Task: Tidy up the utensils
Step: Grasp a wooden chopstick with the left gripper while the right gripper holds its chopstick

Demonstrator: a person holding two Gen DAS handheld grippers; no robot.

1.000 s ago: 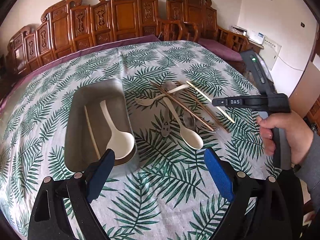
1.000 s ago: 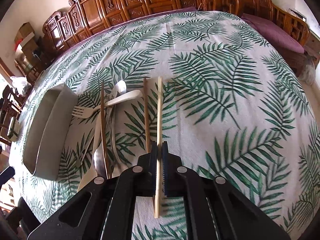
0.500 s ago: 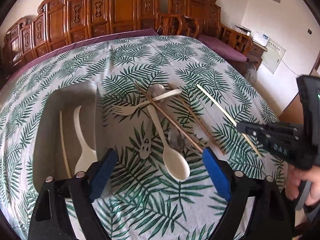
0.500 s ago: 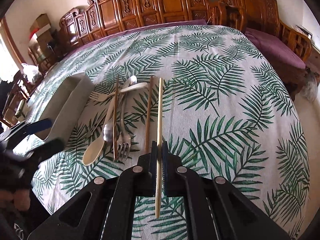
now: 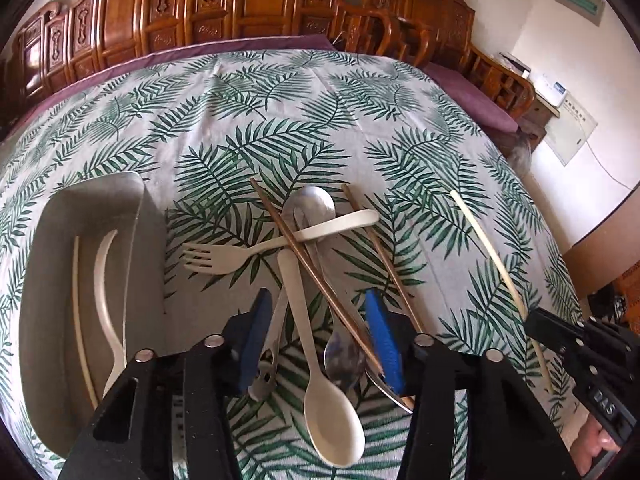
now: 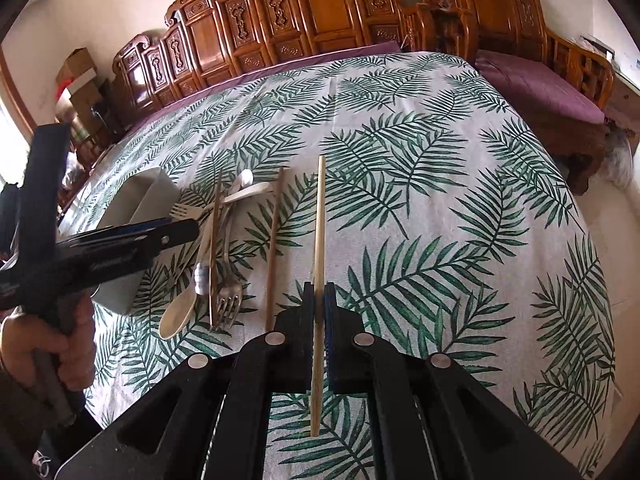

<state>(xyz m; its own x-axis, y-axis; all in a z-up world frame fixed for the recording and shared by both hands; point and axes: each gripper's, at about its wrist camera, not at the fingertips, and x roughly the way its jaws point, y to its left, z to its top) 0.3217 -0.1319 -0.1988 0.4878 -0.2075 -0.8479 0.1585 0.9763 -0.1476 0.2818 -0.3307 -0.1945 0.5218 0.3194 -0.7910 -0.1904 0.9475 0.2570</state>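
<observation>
Right wrist view: right gripper (image 6: 318, 320), pitched downward, clamps a pale chopstick (image 6: 319, 240) clear of the tablecloth (image 6: 440, 200). Left gripper (image 5: 316, 336), jaws just closing, straddles the cream spoon (image 5: 320, 380) handle among utensils mid-table, beside the grey tray (image 5: 56, 320).

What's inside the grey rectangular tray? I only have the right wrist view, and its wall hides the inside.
Observer: The grey rectangular tray holds a cream plastic spoon and one pale chopstick.
Operator: And what sits between the left tool's pads?
Observer: The left tool, whose jaws have just been closing, straddles a second cream spoon, a steel spoon and a brown chopstick; no pad visibly presses any of them.
</observation>
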